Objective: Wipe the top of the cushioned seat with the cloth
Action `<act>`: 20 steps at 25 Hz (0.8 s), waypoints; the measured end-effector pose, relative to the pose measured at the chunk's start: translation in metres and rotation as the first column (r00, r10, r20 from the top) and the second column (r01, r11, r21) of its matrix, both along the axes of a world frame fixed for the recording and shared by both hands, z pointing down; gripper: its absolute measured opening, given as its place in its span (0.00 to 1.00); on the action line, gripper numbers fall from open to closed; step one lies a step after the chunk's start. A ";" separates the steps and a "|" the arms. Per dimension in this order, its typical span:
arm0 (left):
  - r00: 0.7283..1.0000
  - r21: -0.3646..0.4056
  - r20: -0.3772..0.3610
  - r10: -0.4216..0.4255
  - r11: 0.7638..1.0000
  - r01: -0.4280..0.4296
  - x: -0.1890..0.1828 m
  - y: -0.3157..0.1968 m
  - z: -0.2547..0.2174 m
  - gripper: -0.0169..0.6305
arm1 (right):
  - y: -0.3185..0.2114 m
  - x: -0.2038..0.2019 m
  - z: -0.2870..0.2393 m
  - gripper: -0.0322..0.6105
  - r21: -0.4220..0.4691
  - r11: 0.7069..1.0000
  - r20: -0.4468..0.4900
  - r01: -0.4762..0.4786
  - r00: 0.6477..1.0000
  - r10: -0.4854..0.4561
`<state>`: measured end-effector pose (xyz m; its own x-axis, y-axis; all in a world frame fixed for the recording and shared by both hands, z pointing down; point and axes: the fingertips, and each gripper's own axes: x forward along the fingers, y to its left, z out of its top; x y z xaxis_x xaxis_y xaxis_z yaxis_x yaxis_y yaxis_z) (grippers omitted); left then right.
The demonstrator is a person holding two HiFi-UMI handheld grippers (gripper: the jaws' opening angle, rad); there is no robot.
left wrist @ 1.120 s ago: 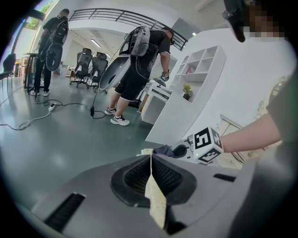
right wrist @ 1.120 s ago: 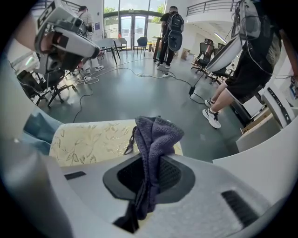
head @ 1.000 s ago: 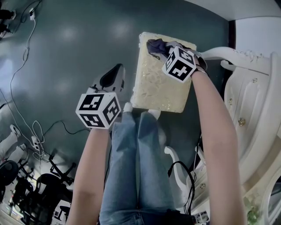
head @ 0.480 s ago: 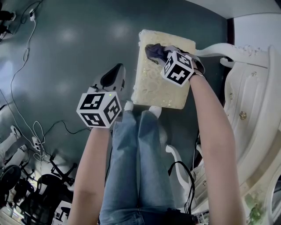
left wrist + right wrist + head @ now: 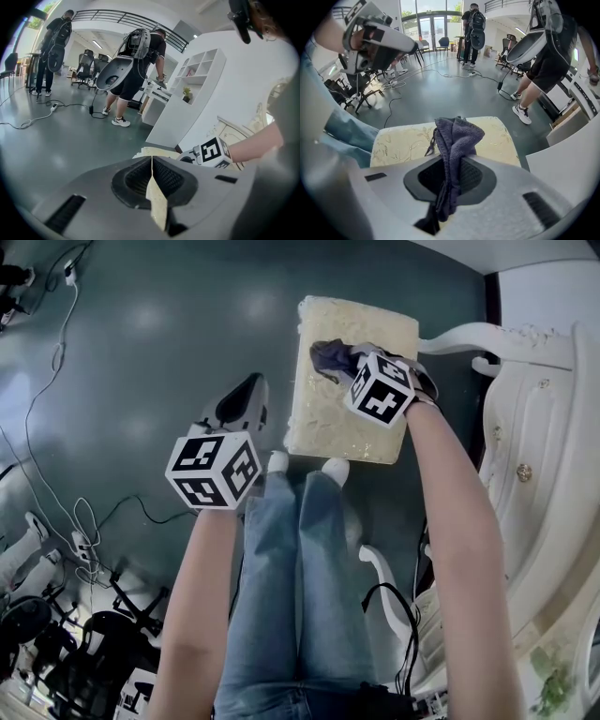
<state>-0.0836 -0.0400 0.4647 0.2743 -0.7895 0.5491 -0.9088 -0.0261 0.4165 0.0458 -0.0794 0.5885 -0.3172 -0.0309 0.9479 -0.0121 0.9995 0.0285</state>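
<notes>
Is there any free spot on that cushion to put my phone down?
The cushioned seat is bare near the person's shoes. The cloth and right gripper crowd its far part. Open floor lies beyond the left gripper.

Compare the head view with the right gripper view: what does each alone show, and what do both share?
Head view only: the marker cube on the right gripper, and the person's shoes. Right gripper view only: its jaws shut on the cloth, and people standing behind. Both: the cloth, the cushioned seat and the left gripper.
</notes>
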 end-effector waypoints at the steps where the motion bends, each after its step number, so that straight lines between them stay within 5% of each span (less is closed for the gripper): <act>1: 1.000 0.000 0.000 0.001 1.000 -0.001 0.001 0.001 -0.001 0.03 | 0.003 0.000 0.000 0.11 -0.005 1.000 0.000 0.000 1.000 0.000; 20: 1.000 0.006 0.000 0.019 1.000 -0.019 0.007 0.014 -0.008 0.03 | 0.052 0.004 -0.001 0.11 -0.032 0.999 -0.003 -0.008 1.000 0.008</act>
